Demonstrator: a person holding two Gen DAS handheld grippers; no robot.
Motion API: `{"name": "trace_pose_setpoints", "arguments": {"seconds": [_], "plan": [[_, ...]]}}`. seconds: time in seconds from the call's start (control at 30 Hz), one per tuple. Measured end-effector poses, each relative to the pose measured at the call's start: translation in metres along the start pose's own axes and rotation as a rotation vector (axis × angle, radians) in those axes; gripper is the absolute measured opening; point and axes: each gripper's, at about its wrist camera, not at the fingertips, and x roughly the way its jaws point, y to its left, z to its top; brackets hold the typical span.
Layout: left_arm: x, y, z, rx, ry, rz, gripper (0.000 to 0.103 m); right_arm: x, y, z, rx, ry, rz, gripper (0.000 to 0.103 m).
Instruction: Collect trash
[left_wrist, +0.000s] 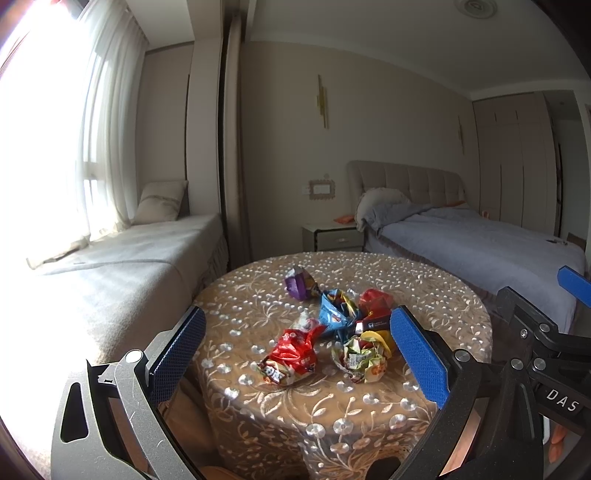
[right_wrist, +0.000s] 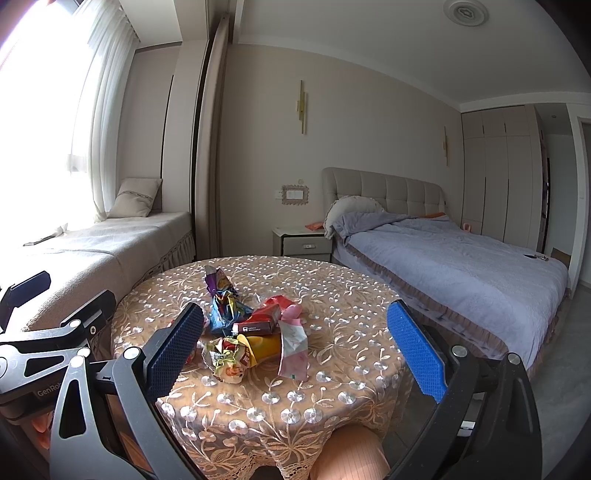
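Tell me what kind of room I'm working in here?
A bedroom, most likely in a home. There is a made bed with a padded headboard, a nightstand beside it, and a cushioned window seat. The snack wrappers lie on a round table with a lace cloth.

Wrappers (left_wrist: 332, 328) piled on table (left_wrist: 424, 295) dead ahead of both grippers. Bed (left_wrist: 480, 251) right of table, window bench (left_wrist: 129, 258) left. Nightstand (left_wrist: 332, 236) behind table, left of bed.

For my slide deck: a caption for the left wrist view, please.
Open left gripper above snack wrappers on a round table.
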Motion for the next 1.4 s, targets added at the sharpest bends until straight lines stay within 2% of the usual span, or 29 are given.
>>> {"name": "trace_pose_setpoints", "arguments": {"seconds": [0.3,0.47,0.6,0.83,1.0,1.13,1.3,1.4], "plan": [[0.009,0.001,-0.005,0.002,0.024,0.015,0.098,0.008,0.001,-0.003,-0.007,0.022,0.007,0.099],[0.026,0.002,-0.013,0.007,0.067,0.020,0.098,0.023,0.004,-0.010,-0.015,0.065,0.020,0.099],[0.043,0.005,-0.024,0.003,0.105,-0.003,0.098,0.041,0.006,-0.018,-0.027,0.102,0.045,0.099],[0.093,0.006,-0.052,0.010,0.236,-0.052,0.098,0.081,0.010,-0.038,-0.059,0.181,0.091,0.099],[0.132,0.019,-0.066,-0.019,0.335,-0.025,0.098,0.115,0.010,-0.051,-0.032,0.284,0.151,0.099],[0.161,0.029,-0.065,-0.025,0.363,-0.009,0.098,0.135,0.024,-0.066,-0.049,0.348,0.212,0.099],[0.206,0.032,-0.065,0.005,0.422,-0.039,0.098,0.159,0.046,-0.079,-0.080,0.387,0.253,0.099],[0.227,0.029,-0.067,0.022,0.461,-0.119,0.098,0.176,0.054,-0.087,-0.070,0.428,0.272,0.099]]}}
